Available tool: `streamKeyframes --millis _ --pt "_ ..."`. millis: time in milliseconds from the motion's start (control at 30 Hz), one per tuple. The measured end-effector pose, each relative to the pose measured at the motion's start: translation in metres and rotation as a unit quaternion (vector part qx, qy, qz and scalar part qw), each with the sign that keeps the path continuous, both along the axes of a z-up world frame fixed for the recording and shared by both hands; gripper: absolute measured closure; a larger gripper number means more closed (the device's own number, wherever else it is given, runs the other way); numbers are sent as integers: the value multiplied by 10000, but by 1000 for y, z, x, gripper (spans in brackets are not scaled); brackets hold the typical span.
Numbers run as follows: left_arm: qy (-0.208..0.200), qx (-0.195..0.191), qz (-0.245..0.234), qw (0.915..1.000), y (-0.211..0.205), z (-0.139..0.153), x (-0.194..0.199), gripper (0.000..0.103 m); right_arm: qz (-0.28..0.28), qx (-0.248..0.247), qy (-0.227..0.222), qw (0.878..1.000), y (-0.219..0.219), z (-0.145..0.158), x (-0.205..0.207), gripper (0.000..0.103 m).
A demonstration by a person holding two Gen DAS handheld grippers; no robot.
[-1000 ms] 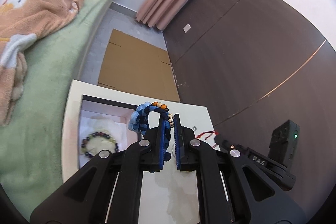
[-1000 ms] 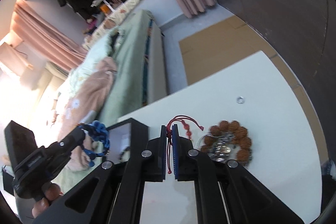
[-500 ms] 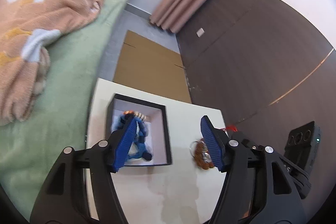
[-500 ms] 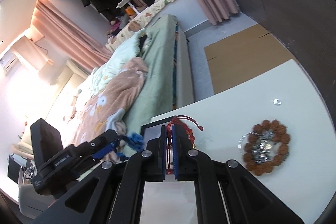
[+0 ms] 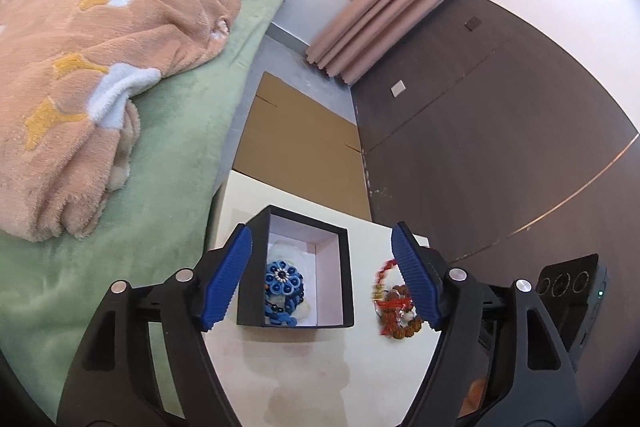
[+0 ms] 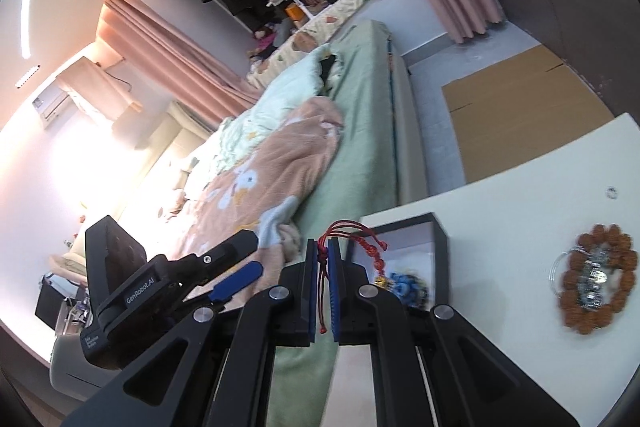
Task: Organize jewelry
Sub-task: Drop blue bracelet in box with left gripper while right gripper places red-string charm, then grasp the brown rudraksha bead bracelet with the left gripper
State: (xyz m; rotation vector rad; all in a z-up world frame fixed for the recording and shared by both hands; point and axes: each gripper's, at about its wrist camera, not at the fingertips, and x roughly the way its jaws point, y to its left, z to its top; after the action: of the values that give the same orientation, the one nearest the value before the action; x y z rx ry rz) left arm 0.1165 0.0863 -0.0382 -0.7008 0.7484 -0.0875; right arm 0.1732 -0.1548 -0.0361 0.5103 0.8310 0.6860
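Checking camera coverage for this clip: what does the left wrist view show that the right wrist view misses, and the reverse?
Only the left wrist view: the left claw from behind, jaws opening with nothing between them, and the full inside of the black box, the blue beaded bracelet lying in it.

Only the right wrist view: the right claw pinching the red cord bracelet, and a small ring on the white table.

Both: box, blue bracelet, brown bead bracelet, red cord, table, bed with peach blanket.
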Motion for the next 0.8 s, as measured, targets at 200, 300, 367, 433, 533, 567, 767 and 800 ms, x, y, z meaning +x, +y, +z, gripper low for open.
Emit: streamKeyframes --millis 200,300,367,433,533,567,767,800 --pt "9 -14 7 10000 3 0 0 30 -81 -396 -23 9992 10 -7 2 21" --pt "11 -9 -12 10000 0 0 1 30 -253 -315 142 9991 -10 -9 5 21" --pt "15 20 -57 10000 -5 0 1 30 -517 -424 243 9975 -29 -11 7 21" --pt "20 51 -116 9999 -11 0 3 30 -762 -423 407 9954 -52 -13 8 21" --pt "26 115 -234 9997 -23 -1 7 30 -1069 -465 613 9913 -81 -18 9 21" --pt "30 133 -277 9995 -28 -1 8 30 -1173 -497 670 9896 -91 -20 8 21" --pt "43 361 -665 9971 -64 -4 14 30 -1504 -651 890 9825 -134 -26 3 21" --pt "40 397 -721 9966 -70 -4 15 30 -1543 -678 915 9814 -141 -26 2 21"
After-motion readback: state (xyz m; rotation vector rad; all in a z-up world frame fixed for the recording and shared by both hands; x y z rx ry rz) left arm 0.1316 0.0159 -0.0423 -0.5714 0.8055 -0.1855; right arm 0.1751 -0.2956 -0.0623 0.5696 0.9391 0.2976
